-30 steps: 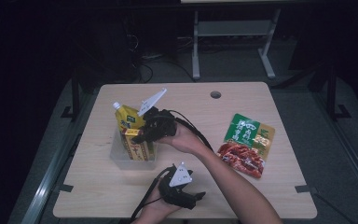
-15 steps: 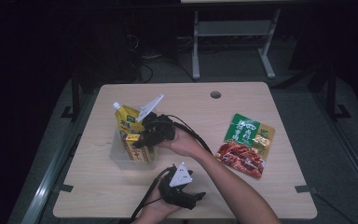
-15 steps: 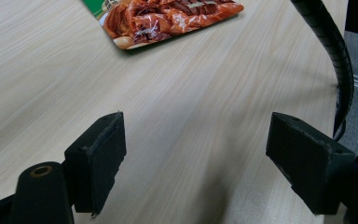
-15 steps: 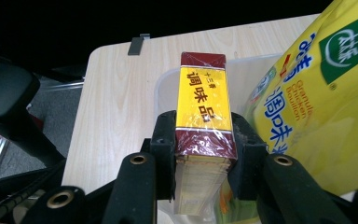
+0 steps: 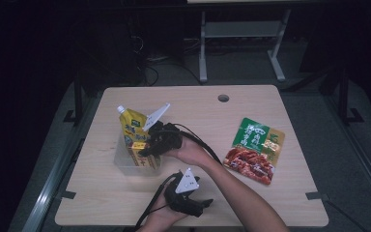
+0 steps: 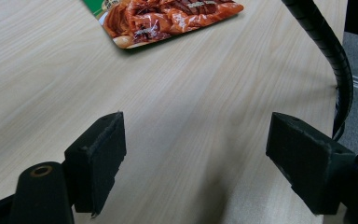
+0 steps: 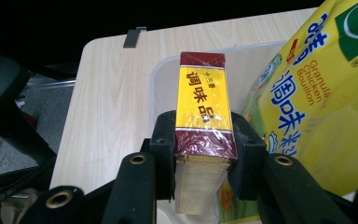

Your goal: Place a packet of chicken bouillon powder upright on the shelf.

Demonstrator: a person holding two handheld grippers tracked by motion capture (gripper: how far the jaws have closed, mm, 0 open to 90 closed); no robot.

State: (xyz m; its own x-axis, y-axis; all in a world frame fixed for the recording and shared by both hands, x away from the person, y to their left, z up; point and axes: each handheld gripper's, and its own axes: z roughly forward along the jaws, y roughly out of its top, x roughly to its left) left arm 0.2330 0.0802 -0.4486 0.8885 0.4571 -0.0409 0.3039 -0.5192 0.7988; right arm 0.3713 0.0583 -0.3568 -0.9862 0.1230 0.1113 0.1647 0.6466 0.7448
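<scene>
Dark floor and a metal frame surrounded a pale wooden desk (image 5: 270,193), viewed from above.

1. Position of the box. The right hand-held gripper (image 7: 204,140) clamped a yellow and dark red box (image 7: 204,121) across its narrow width, both pads pressed on its sides. The box sat over the clear plastic bin (image 5: 125,162) at the left of the desk, its lower end inside the rim or just above it; which of the two could not be told. In the right gripper view its long axis ran straight away from the jaws, pointing down into the bin.

2. Neighbouring item. A yellow pouch (image 5: 130,126) stood tilted in the same bin, just beside the box and probably touching it. The coming move appeared to turn on the gap between pouch and bin wall: the box had to go down along its own long axis without catching the pouch.

3. Left hand-held gripper (image 5: 188,198). It rested low at the near edge of the desk, jaws wide apart with nothing between them, well apart from the bin. The right hand was therefore the nearer one.

4. Legible writing. The pouch read "Granula Chicken Bouillon" with blue Chinese characters. The box carried red Chinese characters on yellow. A green and red food packet (image 5: 255,151) lay flat at the right; its print was too small to read.
</scene>
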